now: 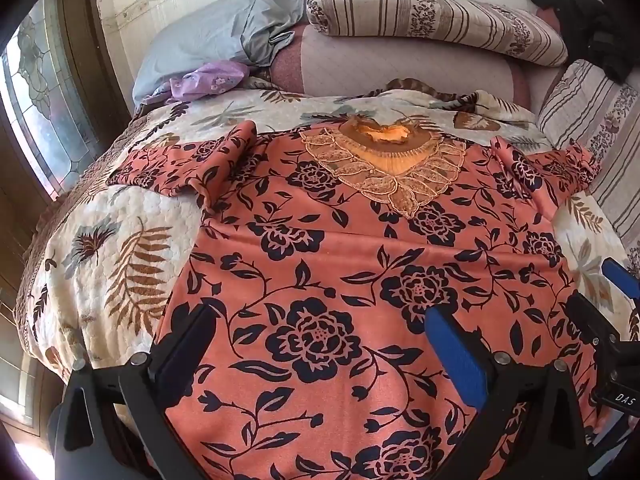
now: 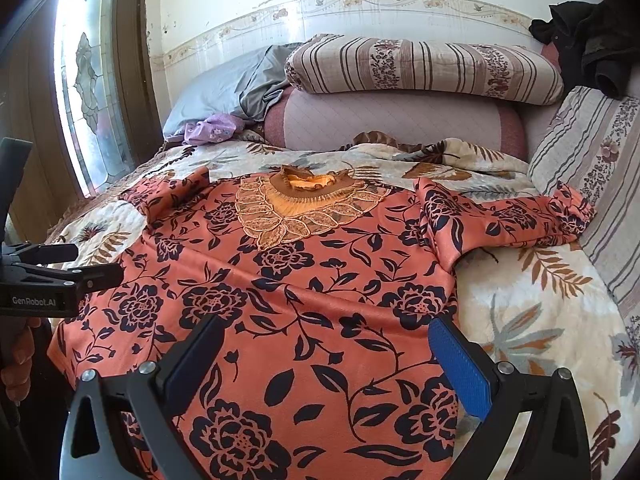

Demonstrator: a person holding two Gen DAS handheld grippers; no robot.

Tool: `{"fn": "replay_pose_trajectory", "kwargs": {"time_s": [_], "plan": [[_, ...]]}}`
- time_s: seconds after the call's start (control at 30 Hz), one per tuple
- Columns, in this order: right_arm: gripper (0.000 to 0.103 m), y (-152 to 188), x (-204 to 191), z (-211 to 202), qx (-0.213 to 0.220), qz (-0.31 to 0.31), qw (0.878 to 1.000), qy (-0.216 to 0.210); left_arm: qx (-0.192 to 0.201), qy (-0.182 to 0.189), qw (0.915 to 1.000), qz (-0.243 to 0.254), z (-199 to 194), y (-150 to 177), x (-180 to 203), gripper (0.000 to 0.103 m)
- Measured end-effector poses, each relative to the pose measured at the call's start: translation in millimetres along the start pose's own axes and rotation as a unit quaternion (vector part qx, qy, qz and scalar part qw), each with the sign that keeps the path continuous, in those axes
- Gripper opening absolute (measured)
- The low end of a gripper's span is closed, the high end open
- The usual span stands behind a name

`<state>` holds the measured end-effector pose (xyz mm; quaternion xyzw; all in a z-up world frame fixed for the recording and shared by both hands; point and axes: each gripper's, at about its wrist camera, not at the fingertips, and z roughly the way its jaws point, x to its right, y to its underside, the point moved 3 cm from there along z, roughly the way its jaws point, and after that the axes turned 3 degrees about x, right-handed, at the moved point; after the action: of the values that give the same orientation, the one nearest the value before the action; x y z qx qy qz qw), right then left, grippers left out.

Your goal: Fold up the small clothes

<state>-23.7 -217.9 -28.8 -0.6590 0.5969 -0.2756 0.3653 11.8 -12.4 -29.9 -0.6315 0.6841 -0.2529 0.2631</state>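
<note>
An orange top with a dark flower print [image 1: 340, 248] [image 2: 304, 280] lies spread flat on the bed, its lace-trimmed neckline [image 1: 384, 160] [image 2: 304, 204] at the far end and both short sleeves out to the sides. My left gripper [image 1: 320, 320] hovers open above the lower left of the top, with nothing between its fingers. My right gripper [image 2: 328, 340] hovers open above the lower right part, near the top's right edge, also with nothing in it. In the left wrist view a blue pad of the right gripper [image 1: 618, 276] shows at the right edge.
The bed carries a cream quilt with a leaf print [image 1: 112, 256] [image 2: 532, 320]. Striped pillows [image 1: 432, 16] [image 2: 424, 68], a grey pillow [image 2: 224, 92] and a small purple cloth [image 1: 204, 80] lie at the head. A stained-glass window [image 2: 84, 80] is at the left. Dark clothes [image 2: 592, 40] hang at the top right.
</note>
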Motion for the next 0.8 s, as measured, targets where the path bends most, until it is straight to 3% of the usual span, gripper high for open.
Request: {"fn": "replay_pose_trajectory", "kwargs": {"time_s": [0.8], "plan": [[0.103,2.5,-1.0,3.0,-0.004,-0.007,1.0,0.006,-0.013,0.01,0.9998,-0.005,7.9,8.9,0.5,0.103]]}}
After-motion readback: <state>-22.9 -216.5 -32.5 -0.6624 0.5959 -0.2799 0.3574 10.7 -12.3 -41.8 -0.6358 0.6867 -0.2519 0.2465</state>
